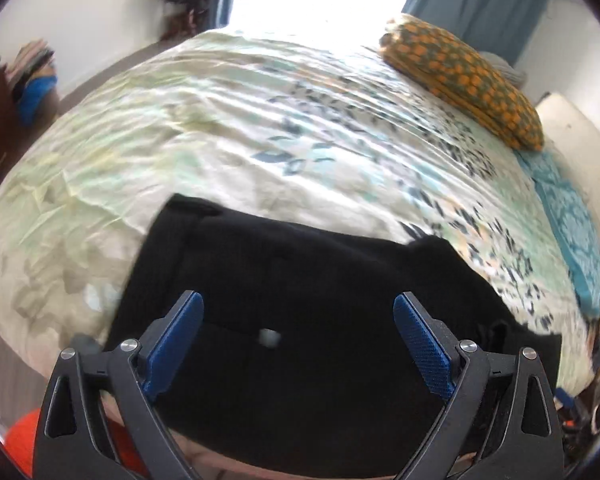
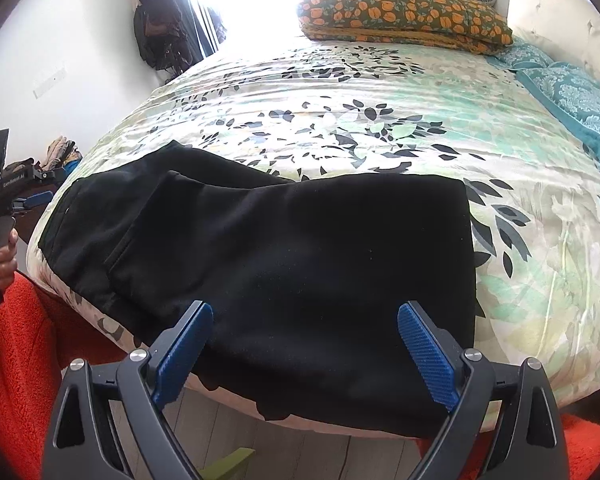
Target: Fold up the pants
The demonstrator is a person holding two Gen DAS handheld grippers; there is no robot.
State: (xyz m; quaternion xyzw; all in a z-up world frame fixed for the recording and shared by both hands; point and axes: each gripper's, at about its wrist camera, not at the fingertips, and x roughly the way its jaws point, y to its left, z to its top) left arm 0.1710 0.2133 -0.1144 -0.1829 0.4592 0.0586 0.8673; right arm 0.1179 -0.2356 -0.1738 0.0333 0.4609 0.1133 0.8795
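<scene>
Black pants (image 2: pixel 292 256) lie folded on the bed near its front edge, with a smaller fold layered on the left part. They also fill the lower middle of the left wrist view (image 1: pixel 300 280). My right gripper (image 2: pixel 305 316) is open and empty, hovering above the pants' near edge. My left gripper (image 1: pixel 298 304) is open and empty above the pants' left part. The left gripper also shows in the right wrist view (image 2: pixel 32 200) at the far left, beside the bed corner, held by a hand.
The bed has a leaf-print cover (image 2: pixel 380 120). An orange-flowered pillow (image 2: pixel 404 12) and teal pillows (image 2: pixel 572 96) lie at its head. An orange rug (image 2: pixel 16 352) covers the floor beside the bed. Clothes hang on the far wall (image 2: pixel 156 20).
</scene>
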